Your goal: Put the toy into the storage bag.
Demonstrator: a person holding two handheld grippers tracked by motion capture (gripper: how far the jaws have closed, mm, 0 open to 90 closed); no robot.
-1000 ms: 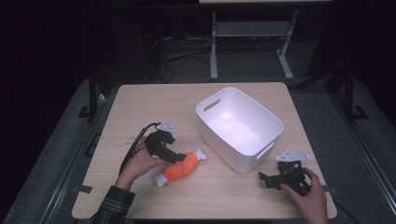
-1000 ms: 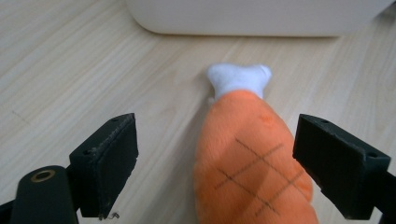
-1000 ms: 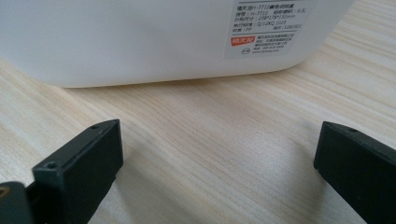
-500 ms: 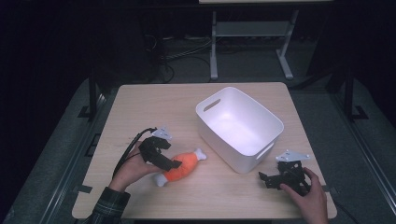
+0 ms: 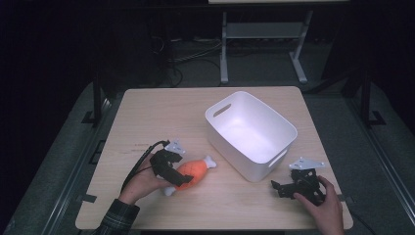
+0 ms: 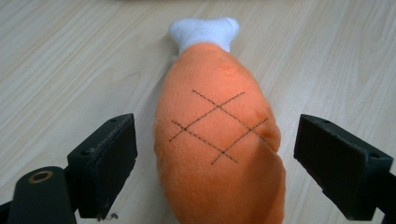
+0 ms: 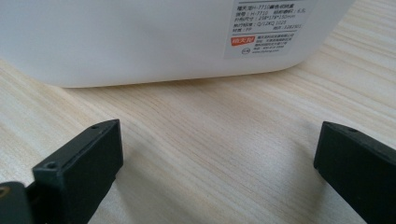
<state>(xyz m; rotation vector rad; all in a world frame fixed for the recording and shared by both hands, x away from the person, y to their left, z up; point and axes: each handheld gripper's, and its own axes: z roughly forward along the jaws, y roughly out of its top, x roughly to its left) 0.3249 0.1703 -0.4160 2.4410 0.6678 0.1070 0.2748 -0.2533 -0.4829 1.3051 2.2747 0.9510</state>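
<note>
L tool (image 6: 215, 154) open w/ jaws astride plush drumstick (image 6: 217, 130).

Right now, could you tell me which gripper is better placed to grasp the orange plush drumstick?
Left: the left gripper is open astride the plush drumstick, while the right gripper faces the white bin.

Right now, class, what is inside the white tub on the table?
The white tub looks empty: its bare white floor shows in the high view. The strip behind its near wall is hidden. The orange plush drumstick lies outside, between the open left gripper.
</note>
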